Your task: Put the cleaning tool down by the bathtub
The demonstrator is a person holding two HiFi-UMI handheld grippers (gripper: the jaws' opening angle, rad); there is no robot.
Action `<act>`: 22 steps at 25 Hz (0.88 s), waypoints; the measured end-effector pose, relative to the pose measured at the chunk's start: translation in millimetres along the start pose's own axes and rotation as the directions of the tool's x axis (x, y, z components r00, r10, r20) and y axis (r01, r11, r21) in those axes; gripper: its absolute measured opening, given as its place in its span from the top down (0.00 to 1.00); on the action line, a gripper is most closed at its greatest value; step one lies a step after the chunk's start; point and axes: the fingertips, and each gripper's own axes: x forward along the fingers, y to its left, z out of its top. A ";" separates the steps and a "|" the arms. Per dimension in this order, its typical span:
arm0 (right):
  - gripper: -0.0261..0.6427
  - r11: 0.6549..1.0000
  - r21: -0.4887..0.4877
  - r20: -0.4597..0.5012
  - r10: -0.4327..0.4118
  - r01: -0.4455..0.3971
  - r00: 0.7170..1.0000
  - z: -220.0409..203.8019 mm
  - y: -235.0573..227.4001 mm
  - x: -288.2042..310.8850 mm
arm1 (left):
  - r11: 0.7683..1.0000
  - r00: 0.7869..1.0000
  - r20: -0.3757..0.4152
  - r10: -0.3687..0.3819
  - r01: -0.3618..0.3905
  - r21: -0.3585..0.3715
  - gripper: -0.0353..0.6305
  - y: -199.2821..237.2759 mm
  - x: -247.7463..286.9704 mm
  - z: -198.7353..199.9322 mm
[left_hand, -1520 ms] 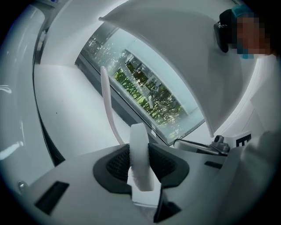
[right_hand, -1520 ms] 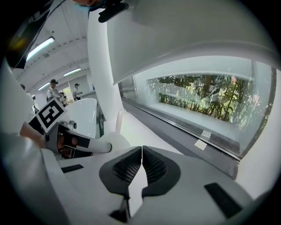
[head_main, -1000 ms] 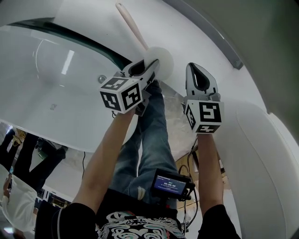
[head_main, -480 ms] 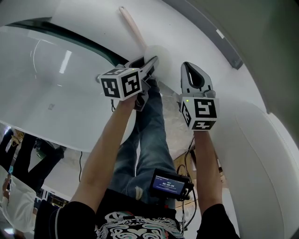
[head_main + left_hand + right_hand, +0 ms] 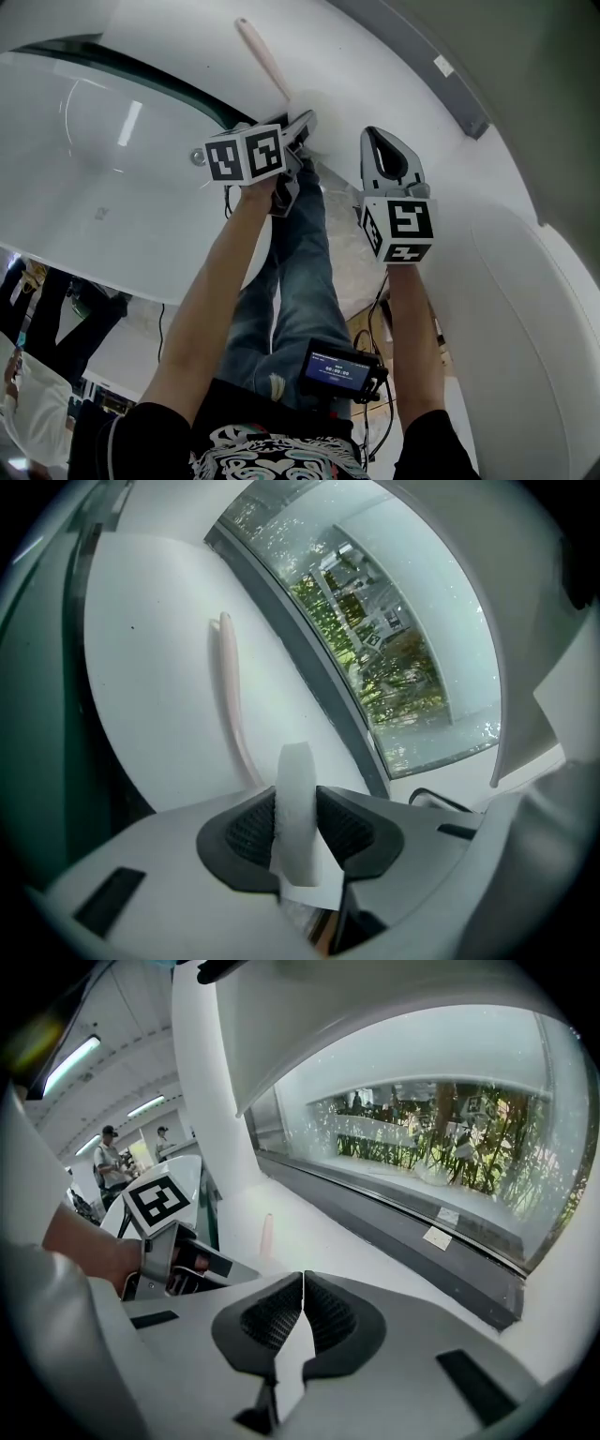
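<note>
The cleaning tool has a long pale pink handle (image 5: 264, 58) and a flat white head (image 5: 298, 803). My left gripper (image 5: 302, 125) is shut on that head, which stands edge-on between the pads. The handle (image 5: 229, 682) runs away from the jaws and lies along the white ledge (image 5: 366, 70) beside the bathtub (image 5: 103, 178). My right gripper (image 5: 387, 148) hovers just to the right of the left one, shut and empty. In the right gripper view the jaws (image 5: 302, 1312) meet with nothing between them, and the left gripper (image 5: 164, 1232) and the handle's tip (image 5: 267, 1234) show to the left.
A dark window frame (image 5: 450, 94) with a small sticker (image 5: 442, 65) borders the ledge's far side. A large curved white body (image 5: 525, 309) rises at the right. My legs (image 5: 300, 281) and a small screen device (image 5: 339, 368) are below. People stand at the lower left (image 5: 37, 319).
My left gripper has moved a little up and forward over the ledge, and the tool's round white head is now mostly hidden behind it. The right gripper shifted slightly left.
</note>
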 end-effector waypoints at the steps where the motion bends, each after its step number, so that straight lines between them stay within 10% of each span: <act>1: 0.92 1.000 0.002 0.001 0.000 0.000 1.000 -0.9 -0.9 -0.8 | 1.000 1.000 -0.006 0.007 -0.007 0.005 0.77 -0.7 1.4 -1.5; 22: 0.92 0.999 0.035 0.016 -0.006 0.005 1.000 -1.1 -3.3 -7.5 | 0.957 0.978 0.152 0.140 -0.173 0.233 0.60 -15.6 -20.4 19.0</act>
